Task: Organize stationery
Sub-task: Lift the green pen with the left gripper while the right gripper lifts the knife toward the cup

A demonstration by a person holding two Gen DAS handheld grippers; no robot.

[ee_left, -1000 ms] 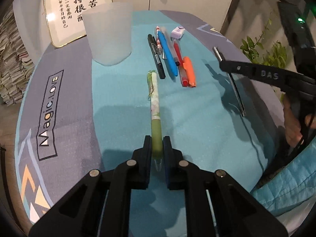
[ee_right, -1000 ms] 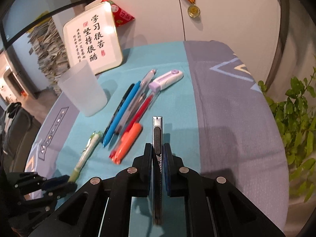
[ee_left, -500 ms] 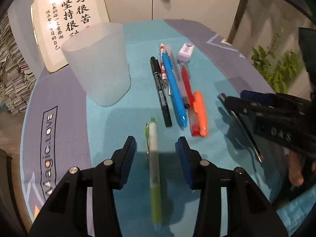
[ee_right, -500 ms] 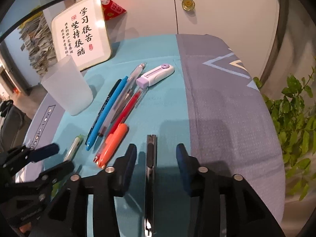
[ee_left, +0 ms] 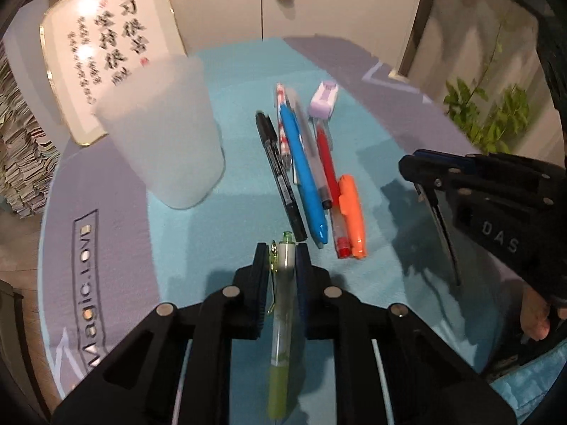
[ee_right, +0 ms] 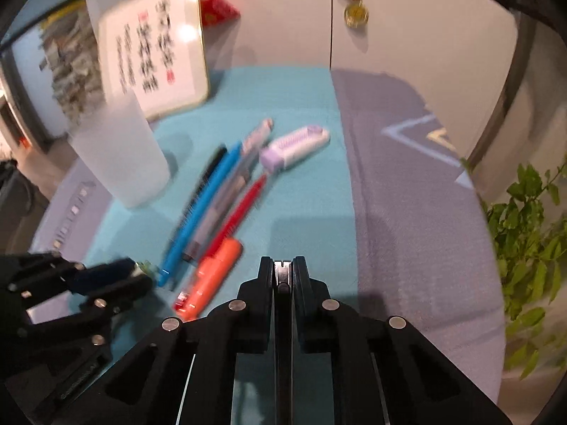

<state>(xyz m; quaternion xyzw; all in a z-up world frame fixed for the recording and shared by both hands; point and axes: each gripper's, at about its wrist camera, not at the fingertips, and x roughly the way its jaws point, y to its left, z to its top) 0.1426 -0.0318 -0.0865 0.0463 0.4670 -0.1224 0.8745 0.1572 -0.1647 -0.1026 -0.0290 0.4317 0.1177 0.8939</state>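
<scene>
My left gripper (ee_left: pixel 282 256) is shut on a green pen (ee_left: pixel 281 322), gripping it near its clip end. My right gripper (ee_right: pixel 282 265) is shut on a thin black utility knife (ee_right: pixel 282 318); in the left wrist view the knife (ee_left: pixel 441 226) hangs from that gripper (ee_left: pixel 414 173). A frosted plastic cup (ee_left: pixel 166 134) stands upright at the left. A row of pens lies on the teal mat: black (ee_left: pixel 280 173), blue (ee_left: pixel 303 173), red (ee_left: pixel 327 170) and an orange highlighter (ee_left: pixel 351 212). A purple-white correction tape (ee_left: pixel 324 99) lies beyond them.
A framed calligraphy sign (ee_left: pixel 102 49) leans at the back left. A green plant (ee_right: pixel 528 248) stands off the table's right edge. A medal (ee_right: pixel 356 14) hangs on the wall behind. The left gripper shows in the right wrist view (ee_right: pixel 141 276).
Both grippers were open over the green pen and the knife half a second ago; now each has closed on its item again, further along it than a second ago.
</scene>
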